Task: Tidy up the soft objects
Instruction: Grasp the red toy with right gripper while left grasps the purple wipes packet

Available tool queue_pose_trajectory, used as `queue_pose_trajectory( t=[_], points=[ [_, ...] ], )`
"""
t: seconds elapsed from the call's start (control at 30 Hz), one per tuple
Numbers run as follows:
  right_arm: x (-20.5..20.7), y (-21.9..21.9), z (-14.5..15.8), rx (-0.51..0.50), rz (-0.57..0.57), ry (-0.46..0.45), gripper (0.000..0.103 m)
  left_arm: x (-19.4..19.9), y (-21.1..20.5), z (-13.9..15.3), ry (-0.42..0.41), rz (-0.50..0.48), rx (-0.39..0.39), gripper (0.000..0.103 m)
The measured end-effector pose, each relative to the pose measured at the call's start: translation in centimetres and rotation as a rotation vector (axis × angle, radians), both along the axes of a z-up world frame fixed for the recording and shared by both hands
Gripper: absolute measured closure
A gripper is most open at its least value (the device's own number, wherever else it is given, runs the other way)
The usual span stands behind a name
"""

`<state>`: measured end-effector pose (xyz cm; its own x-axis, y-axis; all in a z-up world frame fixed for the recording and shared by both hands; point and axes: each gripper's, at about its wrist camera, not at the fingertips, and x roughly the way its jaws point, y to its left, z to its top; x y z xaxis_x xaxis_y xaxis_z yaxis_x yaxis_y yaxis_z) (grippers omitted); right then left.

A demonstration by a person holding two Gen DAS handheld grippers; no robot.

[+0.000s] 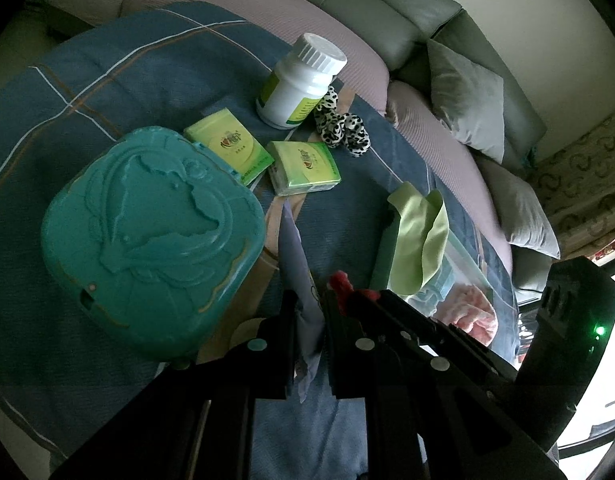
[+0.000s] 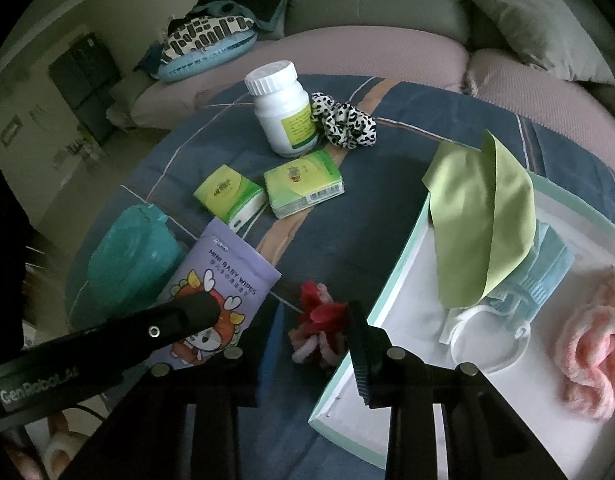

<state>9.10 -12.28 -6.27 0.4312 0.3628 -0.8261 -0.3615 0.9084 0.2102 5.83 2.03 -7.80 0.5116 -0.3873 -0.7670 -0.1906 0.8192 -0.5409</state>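
1. Fabric dominates: a fuzzy red scrunchie [image 2: 319,316] lies crumpled on the checked blue blanket [image 2: 371,216], at six o'clock from the smooth white bottle [image 2: 285,110].
2. Right gripper [image 2: 303,320] straddles it, jaws apart.
3. Left gripper [image 1: 309,308] pinches a flat purple wipes pack [image 2: 219,280].

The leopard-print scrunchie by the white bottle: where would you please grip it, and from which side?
Pinch the bunched fabric of the leopard-print scrunchie at its end away from the white bottle, coming down from above. Its near end touches the bottle, so jaws there would likely knock it.
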Motion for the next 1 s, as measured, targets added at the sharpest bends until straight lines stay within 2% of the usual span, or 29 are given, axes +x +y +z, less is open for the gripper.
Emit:
queue_pose_trajectory(
  t=[0.3,1.0],
  points=[
    [0.36,0.19,0.01,-0.023,-0.019,-0.009,0.070,-0.02,-0.04,-0.01,0.000,0.000,0.000,0.090],
    [0.75,0.05,-0.33,-0.052,-0.057,0.001,0.093,0.13,-0.28,0.02,-0.001,-0.011,-0.009,0.090]
  ],
)
